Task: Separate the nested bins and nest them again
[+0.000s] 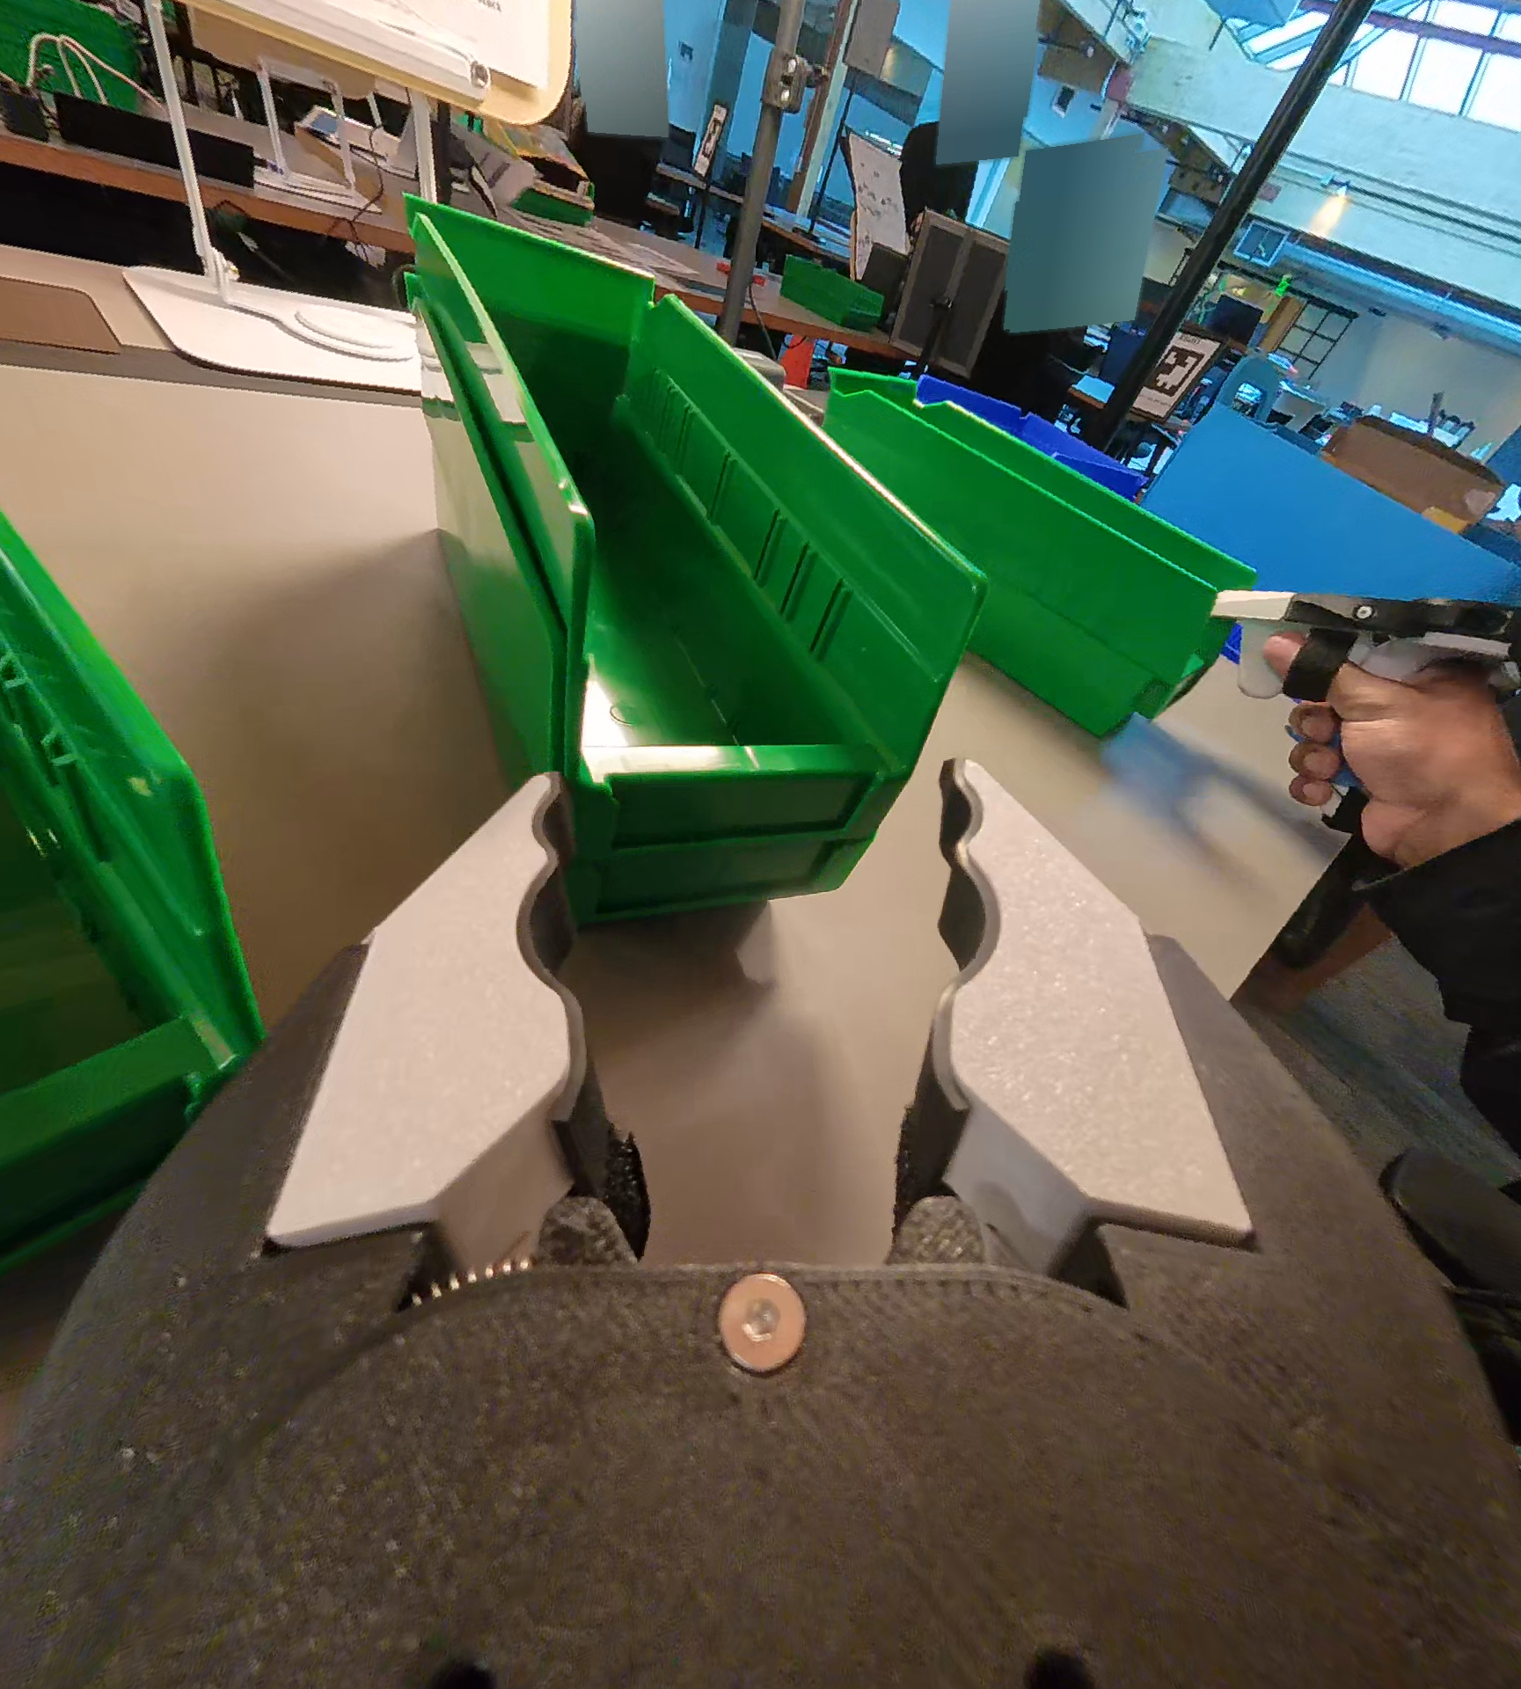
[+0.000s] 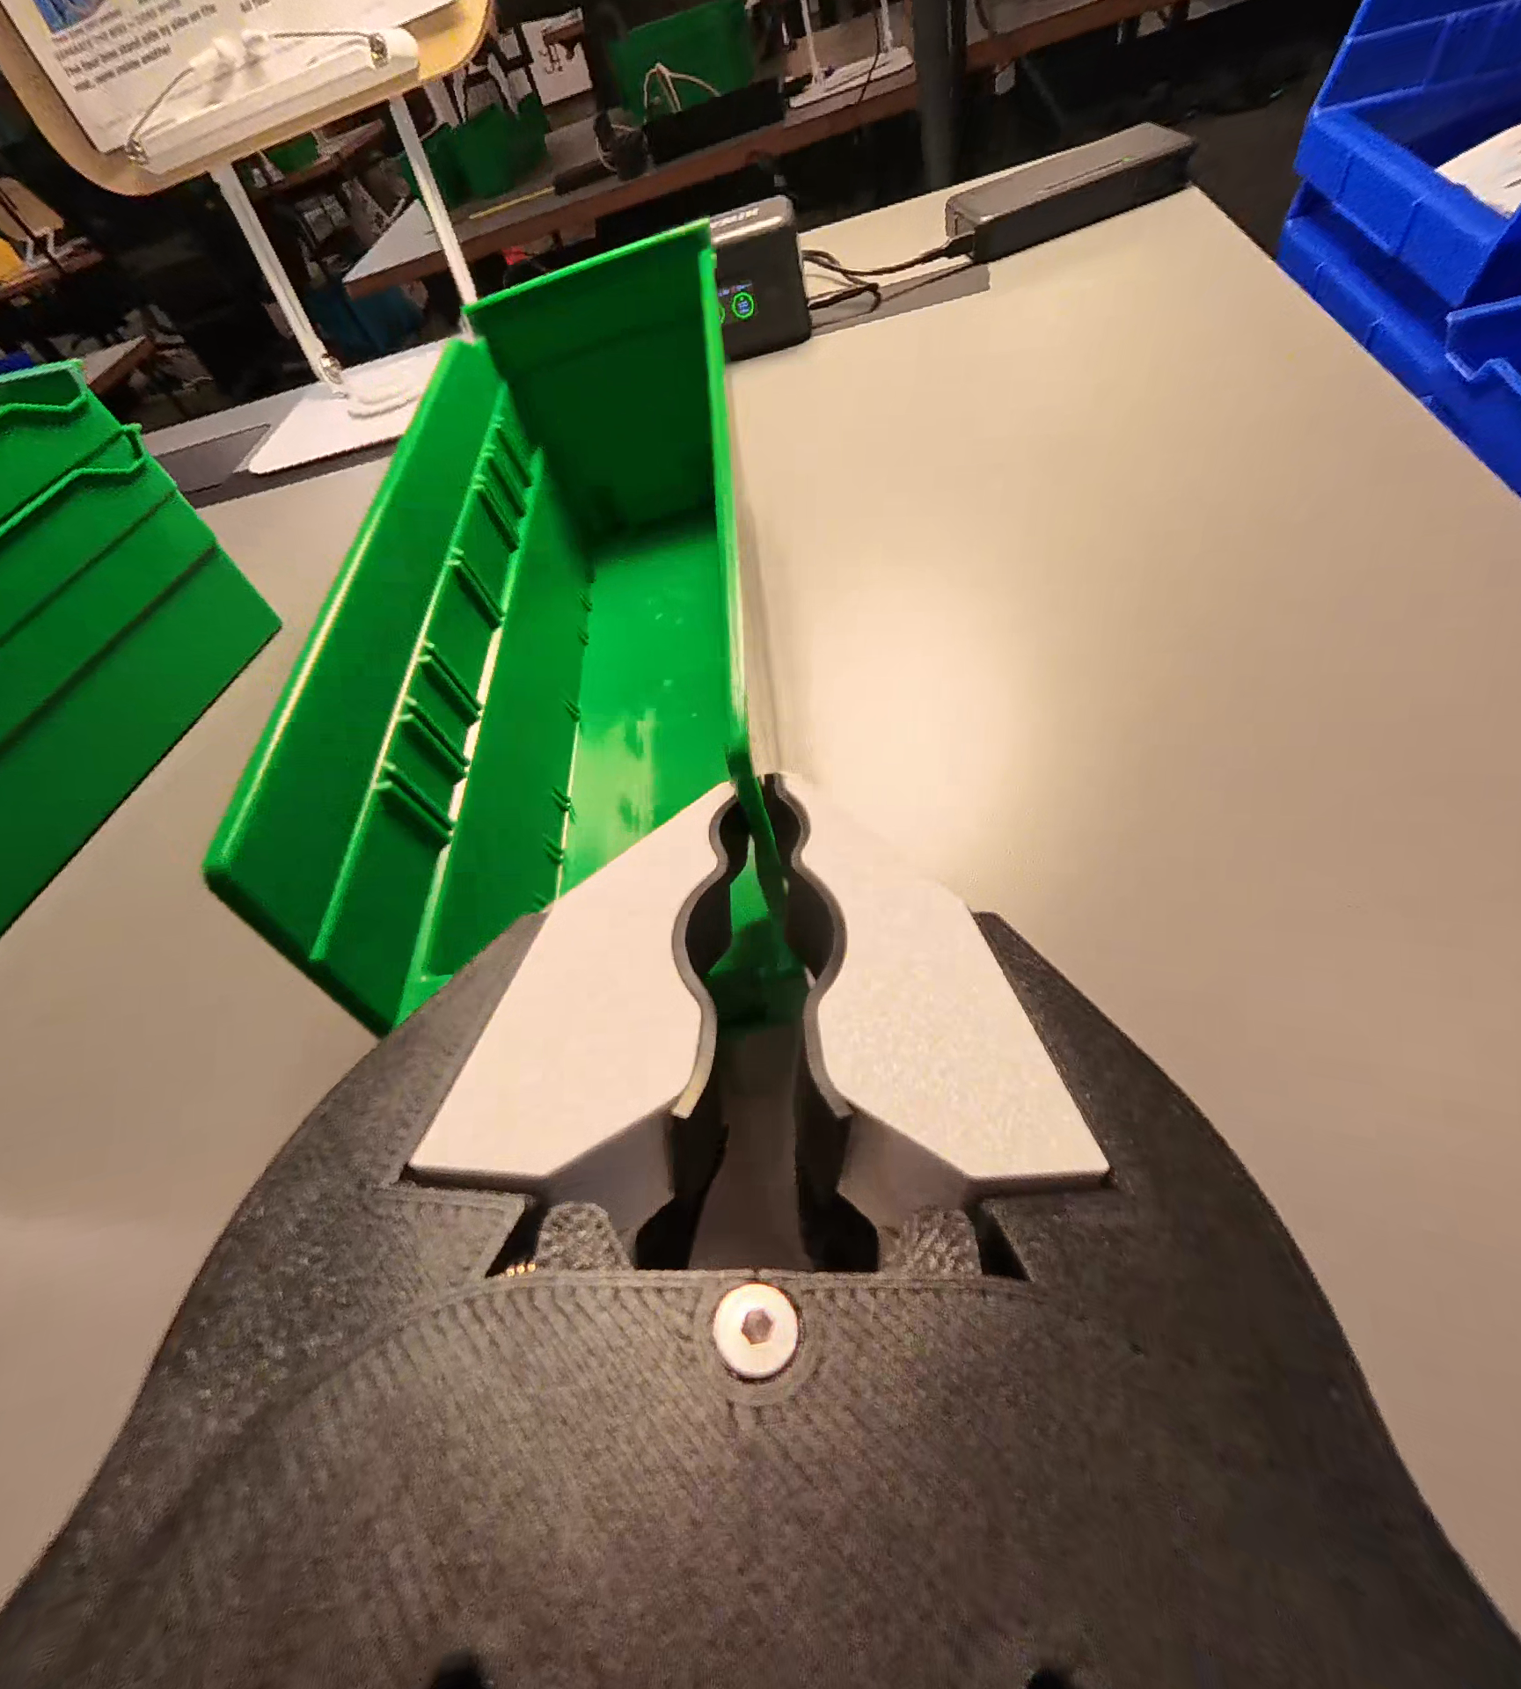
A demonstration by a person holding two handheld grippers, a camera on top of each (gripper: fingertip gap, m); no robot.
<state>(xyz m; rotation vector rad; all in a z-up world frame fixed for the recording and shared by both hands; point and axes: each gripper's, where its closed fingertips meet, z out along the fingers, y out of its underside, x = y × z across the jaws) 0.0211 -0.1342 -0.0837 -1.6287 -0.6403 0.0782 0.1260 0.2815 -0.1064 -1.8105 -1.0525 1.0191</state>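
Pinching one green bin's [image 2: 638,640] wall, right gripper [image 2: 761,804]; left gripper [image 1: 752,804] spread before two nested bins [image 1: 692,640].

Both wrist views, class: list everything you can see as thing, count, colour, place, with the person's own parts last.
Nested narrow bins: two, green, table centre, tilted.
Narrow bin: one, green, its right wall between the right gripper's fingers.
Wide bins: green, left edge; count unclear.
Blue bins: stacked, far right; count unclear.
Clipboard stand: one, white, far table edge.
Power unit: one, black, behind the bin.
Table: one, beige.
Left gripper: open, at the nested bins' near end.
Right gripper: closed on the wall.
Hand: one, holding the right gripper's handle.
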